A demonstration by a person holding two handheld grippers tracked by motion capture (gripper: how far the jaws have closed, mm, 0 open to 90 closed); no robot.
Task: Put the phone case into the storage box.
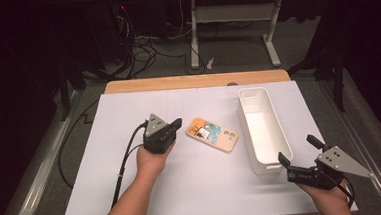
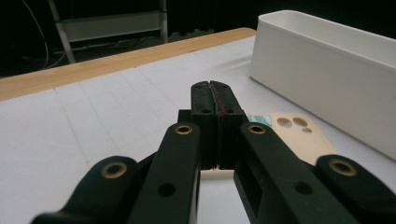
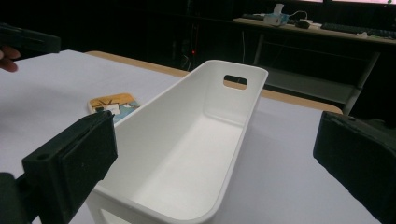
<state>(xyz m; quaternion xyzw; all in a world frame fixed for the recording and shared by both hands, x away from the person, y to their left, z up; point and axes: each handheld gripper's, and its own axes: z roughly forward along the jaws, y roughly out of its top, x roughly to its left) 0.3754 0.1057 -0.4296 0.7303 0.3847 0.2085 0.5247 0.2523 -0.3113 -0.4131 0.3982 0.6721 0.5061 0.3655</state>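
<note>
Left gripper point(image 1: 178, 122) sits at the left of the white-covered bench point(image 1: 133, 191), held in the person's left hand point(image 1: 151, 160). Its jaws are pressed flat together with nothing between them; the left gripper view shows the two pads meeting along a thin seam. Pointed toward the phone case point(image 1: 213, 134), tips just short of it, not touching. Case lies flat on the bench just ahead and to the right of those shut jaws: peach back with camera cutouts, colourful print at one end.

White bin point(image 1: 263, 128) is next, long and narrow, to the right of the case and close beside it, empty inside, with a handle slot in the far end wall.

Right gripper point(image 1: 296, 156) is at the bin's near end. Jaws spread wide, holding nothing; the bin's near end sits between them in the right gripper view, pads clear of the walls.
</note>
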